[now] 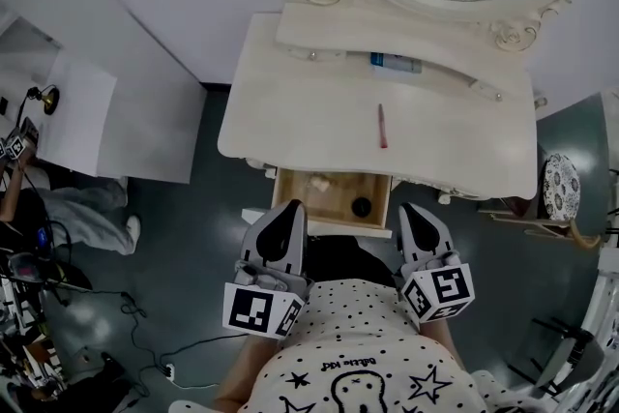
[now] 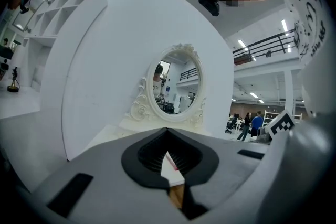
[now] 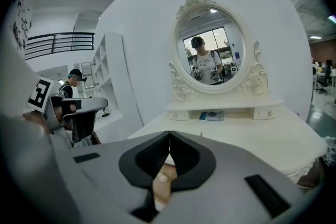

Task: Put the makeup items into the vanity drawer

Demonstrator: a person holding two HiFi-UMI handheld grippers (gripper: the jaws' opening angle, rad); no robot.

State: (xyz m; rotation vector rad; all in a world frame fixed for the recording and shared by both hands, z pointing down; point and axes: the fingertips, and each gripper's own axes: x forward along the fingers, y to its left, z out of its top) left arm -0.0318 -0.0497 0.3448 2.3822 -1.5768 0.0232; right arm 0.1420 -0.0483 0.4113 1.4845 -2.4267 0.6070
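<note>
A pink-red makeup pencil lies on the cream vanity top. A blue-and-white packet sits on the raised shelf under the mirror and also shows in the right gripper view as the packet. The vanity drawer stands pulled out, holding a small black round item and a pale item. My left gripper and right gripper hover over the drawer's front corners, both shut with nothing between the jaws. In the left gripper view the pencil peeks through the gap behind the shut jaws.
An oval mirror in a carved frame rises at the back of the vanity. A round patterned stool stands to the right. To the left are white partitions, cables on the dark floor and a person's legs.
</note>
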